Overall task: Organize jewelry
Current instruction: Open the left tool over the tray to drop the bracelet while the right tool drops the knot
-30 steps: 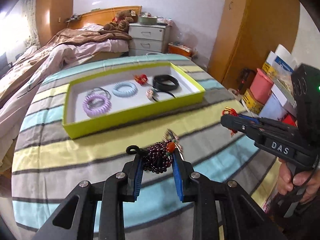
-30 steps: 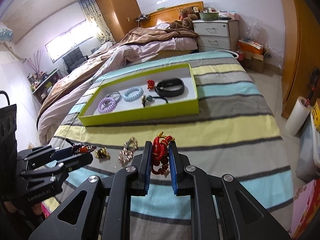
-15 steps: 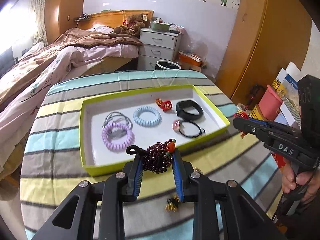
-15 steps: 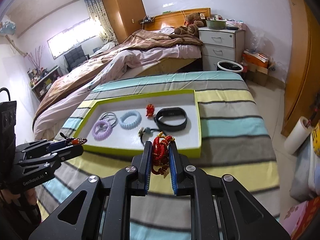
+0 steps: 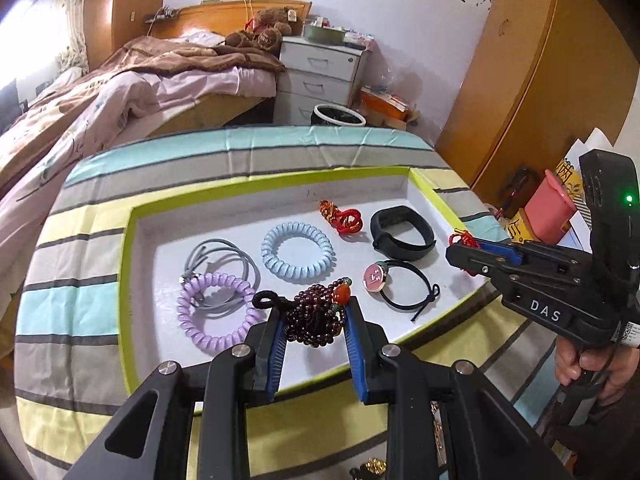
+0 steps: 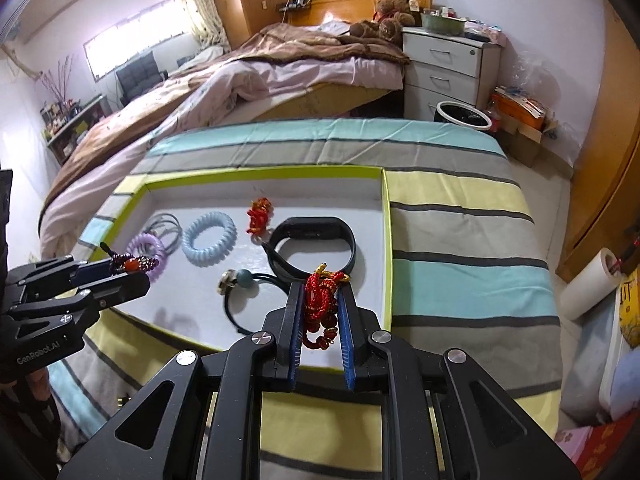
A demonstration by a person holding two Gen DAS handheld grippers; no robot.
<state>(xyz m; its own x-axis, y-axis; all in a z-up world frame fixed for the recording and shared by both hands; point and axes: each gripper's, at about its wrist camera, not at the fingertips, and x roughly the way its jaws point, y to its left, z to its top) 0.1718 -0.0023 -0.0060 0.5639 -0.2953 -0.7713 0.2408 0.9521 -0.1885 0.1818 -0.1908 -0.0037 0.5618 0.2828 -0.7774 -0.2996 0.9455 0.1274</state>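
My left gripper (image 5: 316,312) is shut on a dark garnet bead bracelet (image 5: 318,322) with an orange bead, held over the near part of the lime-green tray (image 5: 126,272). My right gripper (image 6: 319,292) is shut on a red and gold bead bracelet (image 6: 320,308), held over the tray's near right part (image 6: 386,240). In the tray lie a purple coil tie (image 5: 216,312), grey hair ties (image 5: 220,258), a blue coil tie (image 5: 297,252), a red knot charm (image 5: 344,216), a black band (image 5: 402,232) and a black tie with a pink disc (image 5: 396,284).
The tray sits on a striped cloth (image 6: 460,240) over a table. A gold trinket (image 5: 370,468) lies on the cloth below my left gripper. A bed (image 6: 240,80), a white drawer unit (image 6: 448,68) and a bin (image 6: 462,116) stand behind. A paper roll (image 6: 588,284) is at the right.
Both grippers have moved forward from above the cloth to over the tray, each still holding its bracelet. The tray now appears closer and larger.
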